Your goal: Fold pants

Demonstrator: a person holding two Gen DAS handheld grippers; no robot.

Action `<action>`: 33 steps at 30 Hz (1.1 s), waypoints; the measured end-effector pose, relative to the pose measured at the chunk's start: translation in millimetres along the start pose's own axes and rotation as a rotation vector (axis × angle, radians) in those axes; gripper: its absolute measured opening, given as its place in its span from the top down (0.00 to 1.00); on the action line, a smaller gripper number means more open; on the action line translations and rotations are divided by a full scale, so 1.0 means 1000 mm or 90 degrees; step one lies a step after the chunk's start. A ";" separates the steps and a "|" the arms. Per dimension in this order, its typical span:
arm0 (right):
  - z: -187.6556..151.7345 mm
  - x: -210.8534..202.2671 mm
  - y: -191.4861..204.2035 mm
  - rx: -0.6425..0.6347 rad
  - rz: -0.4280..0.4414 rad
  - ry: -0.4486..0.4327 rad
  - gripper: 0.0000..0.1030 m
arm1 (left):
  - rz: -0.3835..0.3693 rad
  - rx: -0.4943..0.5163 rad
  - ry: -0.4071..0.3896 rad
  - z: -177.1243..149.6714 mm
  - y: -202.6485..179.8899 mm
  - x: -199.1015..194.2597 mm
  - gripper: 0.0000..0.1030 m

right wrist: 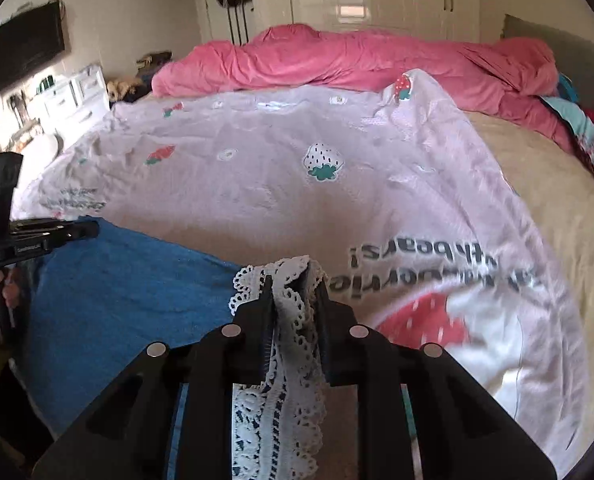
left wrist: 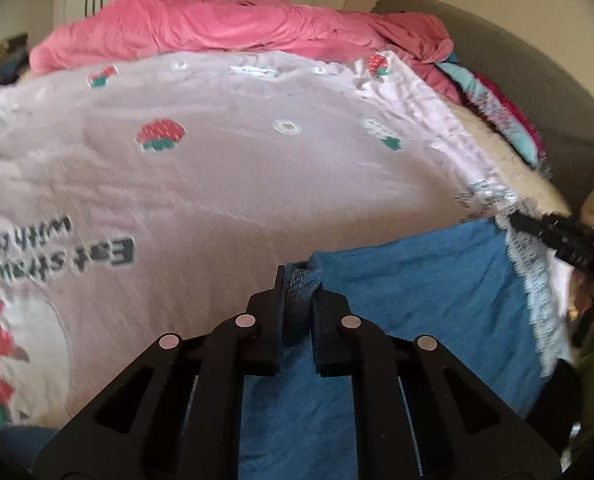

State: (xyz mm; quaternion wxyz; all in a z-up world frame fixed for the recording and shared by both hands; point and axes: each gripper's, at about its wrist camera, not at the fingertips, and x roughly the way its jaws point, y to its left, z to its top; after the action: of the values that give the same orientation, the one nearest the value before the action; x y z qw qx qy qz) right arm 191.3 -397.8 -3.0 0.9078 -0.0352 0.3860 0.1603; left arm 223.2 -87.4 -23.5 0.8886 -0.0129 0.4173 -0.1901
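Left gripper (left wrist: 299, 284), at 6 o'clock: black, fingers closed on a stitched blue edge of the pants (left wrist: 417, 304). Pants: blue fabric with a white lace trim (left wrist: 533, 276), spread toward 4 o'clock. Right gripper (left wrist: 515, 220), at 3 o'clock: at the lace edge, grip unclear. Pale strawberry-print blanket (left wrist: 237, 184), centre. Pink duvet (left wrist: 237, 26), bunched at 12 o'clock.

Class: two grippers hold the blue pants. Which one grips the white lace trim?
The right gripper: white lace trim is clamped between its fingers. The left gripper pinches a plain stitched blue edge of the pants.
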 end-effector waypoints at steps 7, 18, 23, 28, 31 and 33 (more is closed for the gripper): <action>-0.005 0.058 -0.006 -0.019 -0.040 0.102 0.83 | 0.013 -0.018 0.037 -0.013 0.013 0.034 0.95; -0.021 -0.001 -0.027 0.074 -0.044 0.026 0.59 | -0.018 -0.047 0.005 -0.022 0.024 -0.003 0.66; -0.062 -0.055 -0.013 0.076 -0.047 0.005 0.50 | -0.003 -0.057 -0.015 -0.053 0.024 -0.051 0.56; -0.090 -0.082 0.031 0.029 -0.032 0.001 0.50 | 0.010 -0.029 -0.016 -0.084 0.014 -0.083 0.45; -0.090 -0.085 0.065 -0.023 -0.016 -0.004 0.49 | 0.017 -0.028 -0.011 -0.095 0.016 -0.094 0.40; -0.087 -0.079 0.083 -0.050 -0.002 0.005 0.48 | 0.033 -0.023 -0.008 -0.099 0.016 -0.099 0.38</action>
State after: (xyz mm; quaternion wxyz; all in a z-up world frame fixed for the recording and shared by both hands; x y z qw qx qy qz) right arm 53.1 -356.0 -2.9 0.9044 -0.0721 0.3830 0.1735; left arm 97.4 -24.4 -17.6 0.8955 -0.0197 0.4151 -0.1593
